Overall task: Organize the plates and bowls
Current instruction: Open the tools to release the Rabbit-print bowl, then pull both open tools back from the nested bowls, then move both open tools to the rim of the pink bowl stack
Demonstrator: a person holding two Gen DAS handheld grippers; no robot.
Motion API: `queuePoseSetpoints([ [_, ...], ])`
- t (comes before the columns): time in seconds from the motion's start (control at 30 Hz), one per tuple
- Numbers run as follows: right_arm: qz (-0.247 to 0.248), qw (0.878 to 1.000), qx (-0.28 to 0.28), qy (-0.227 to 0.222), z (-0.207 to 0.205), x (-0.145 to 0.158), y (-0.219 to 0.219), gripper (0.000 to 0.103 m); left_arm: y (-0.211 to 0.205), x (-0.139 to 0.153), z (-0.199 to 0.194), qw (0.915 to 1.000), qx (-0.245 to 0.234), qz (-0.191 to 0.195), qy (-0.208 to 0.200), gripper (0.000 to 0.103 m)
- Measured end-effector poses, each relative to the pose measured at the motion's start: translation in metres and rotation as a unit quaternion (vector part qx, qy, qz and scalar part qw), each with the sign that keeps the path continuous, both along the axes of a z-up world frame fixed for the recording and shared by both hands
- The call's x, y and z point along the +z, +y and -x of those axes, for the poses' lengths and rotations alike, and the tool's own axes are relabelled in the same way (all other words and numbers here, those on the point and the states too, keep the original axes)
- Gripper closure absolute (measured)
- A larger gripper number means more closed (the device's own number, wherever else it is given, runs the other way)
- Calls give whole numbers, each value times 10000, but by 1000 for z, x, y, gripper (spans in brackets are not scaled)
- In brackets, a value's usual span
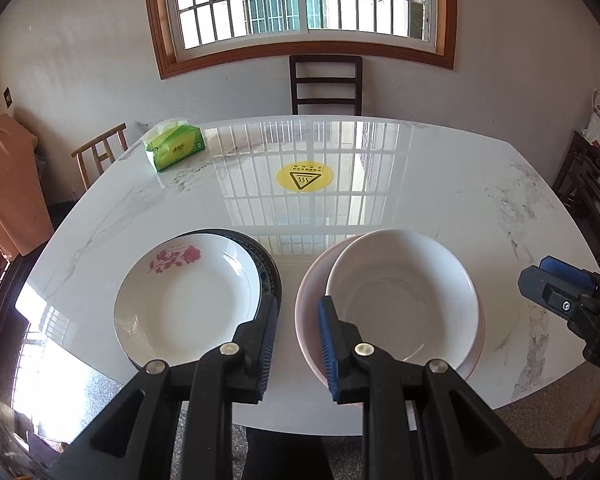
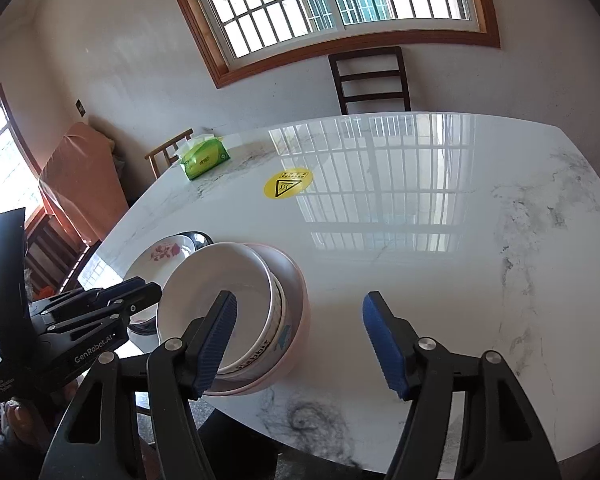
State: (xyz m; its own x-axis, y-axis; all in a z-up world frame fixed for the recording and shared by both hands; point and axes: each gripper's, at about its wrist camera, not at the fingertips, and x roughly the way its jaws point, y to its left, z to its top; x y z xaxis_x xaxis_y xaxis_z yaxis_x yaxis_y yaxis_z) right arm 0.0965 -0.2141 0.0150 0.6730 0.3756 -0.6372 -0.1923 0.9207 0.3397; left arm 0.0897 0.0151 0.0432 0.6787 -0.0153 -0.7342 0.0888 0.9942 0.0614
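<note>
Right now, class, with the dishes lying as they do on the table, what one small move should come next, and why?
Probably draw both grippers back and stop. The rose plate already sits on the dark-rimmed plate, and the white bowl sits nested in the pink bowl. The left gripper and right gripper hold nothing.

On the table [image 1: 440, 200], a plate [image 1: 188, 300] rests on another plate [image 1: 270, 268] ahead-left of the left tool [image 1: 296, 336]; a bowl [image 1: 400, 296] sits inside another bowl [image 1: 312, 292] ahead-right. A sticker [image 1: 305, 176] lies farther ahead, a tissue pack [image 1: 176, 148] far ahead-left.
</note>
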Motion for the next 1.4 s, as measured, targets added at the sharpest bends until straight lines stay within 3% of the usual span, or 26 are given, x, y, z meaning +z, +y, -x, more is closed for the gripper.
queuePoseSetpoints([
  [0.23,155,9993,-217,-272,11,-10,-5,38,7,-6,5,10000,85,19,10,81],
  [0.33,186,9981,-382,-439,17,-12,-10,24,10,-9,5,9999,114,63,30,81],
  [0.47,244,9954,-579,-721,27,-9,-16,18,15,-13,7,9999,129,53,39,81],
  [0.63,101,9932,-477,-1058,39,-2,-17,8,27,-18,4,9988,155,363,302,81],
  [0.77,223,9941,-567,-896,37,-1,-19,7,33,-17,7,9987,276,334,264,81],
  [0.87,1,9969,-524,-581,34,-7,-27,2,40,-20,3,9970,231,549,502,81],
  [1.1,-89,9990,-427,20,27,-19,-34,0,56,-29,-23,9762,-51,1583,1483,81],
  [1.27,-251,9991,-354,-30,24,-13,-35,0,60,-37,-41,9616,-62,1983,1898,79],
  [1.4,-381,9984,-405,-29,16,-12,-39,1,61,-44,-53,9546,-41,2066,2144,75],
])
